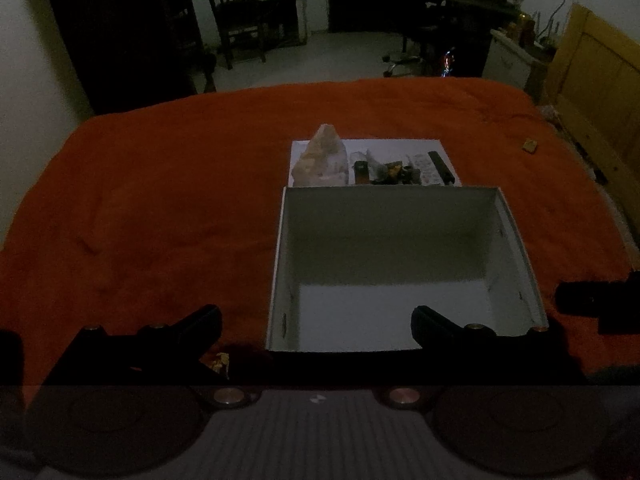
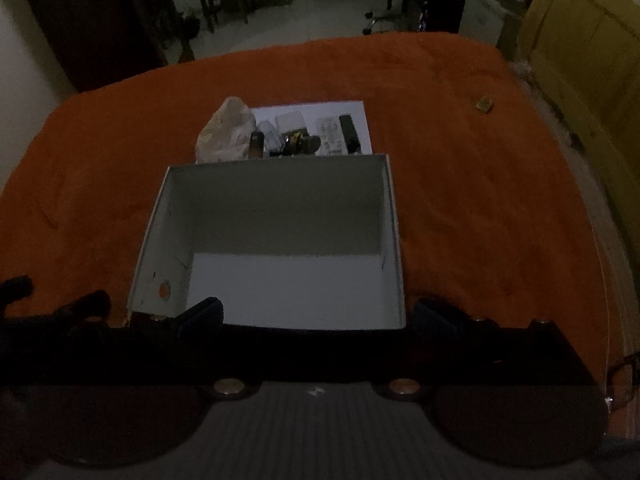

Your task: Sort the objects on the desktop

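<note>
The small desktop objects lie in a row on a white sheet of paper (image 1: 400, 146) on the orange fabric surface (image 1: 180, 200), just beyond the far wall of an open white cardboard box (image 1: 516, 240), well ahead of both pairs of fingers. At the left end of the row stands a crumpled pale plastic bag (image 1: 322, 160); beside it are a small dark upright item (image 1: 361, 172), a dim cluster of dark and yellowish bits (image 1: 394, 172) too murky to identify, a printed white packet (image 2: 331, 134) and a long black bar-shaped object (image 1: 441, 166) at the right end. A small yellow block (image 1: 530, 145) sits alone on the fabric, far off to the right.

The left gripper (image 1: 316, 320) hangs tilted downward over the near edge of the box, its black fingers spread wide with nothing between them; the left finger is above the fabric, the right one above the box's near right corner. The right gripper (image 2: 316, 312) is pitched down likewise, its jaws fully apart and empty, straddling the near edge of the box. Each gripper shows as a dark shape at the edge of the other's view.

The box holds nothing visible; its white floor is bare.
</note>
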Demonstrator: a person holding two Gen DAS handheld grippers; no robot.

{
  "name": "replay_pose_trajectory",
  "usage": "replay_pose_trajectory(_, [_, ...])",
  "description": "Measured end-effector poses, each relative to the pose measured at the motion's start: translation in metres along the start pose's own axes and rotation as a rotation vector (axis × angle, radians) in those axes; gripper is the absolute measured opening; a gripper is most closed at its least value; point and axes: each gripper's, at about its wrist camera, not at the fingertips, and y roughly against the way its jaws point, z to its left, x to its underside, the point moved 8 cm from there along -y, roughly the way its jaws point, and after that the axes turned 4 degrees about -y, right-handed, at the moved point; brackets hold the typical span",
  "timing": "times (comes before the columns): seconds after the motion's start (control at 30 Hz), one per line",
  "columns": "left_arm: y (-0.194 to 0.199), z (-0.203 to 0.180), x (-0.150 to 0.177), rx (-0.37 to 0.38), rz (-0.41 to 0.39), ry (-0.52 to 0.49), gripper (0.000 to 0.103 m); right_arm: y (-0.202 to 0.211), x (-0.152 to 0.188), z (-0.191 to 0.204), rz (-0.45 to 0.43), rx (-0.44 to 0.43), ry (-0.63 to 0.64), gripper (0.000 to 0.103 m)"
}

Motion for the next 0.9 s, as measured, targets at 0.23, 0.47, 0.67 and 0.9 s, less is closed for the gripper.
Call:
replay_pose_trajectory(0.23, [-0.006, 0.000, -0.005, -0.007, 0.047, -0.021, 0.103, 0.006, -0.019, -0.001, -0.054, 0.009, 0.031, 0.103])
replay_pose_trajectory(0.47, [-0.002, -0.007, -0.029, 0.028, 0.003, -0.021, 0.103, 0.004, -0.035, -0.003, -0.057, 0.056, 0.040, 0.103])
replay_pose_trajectory(0.67, [0.001, -0.002, -0.055, 0.090, -0.086, 0.044, 0.103, 0.004, -0.049, -0.003, -0.040, 0.032, 0.030, 0.103])
replay_pose_trajectory(0.9, [-0.002, 0.011, -0.078, 0.013, -0.141, 0.033, 0.103, 0.010, -0.068, -0.002, -0.028, -0.042, -0.006, 0.103])
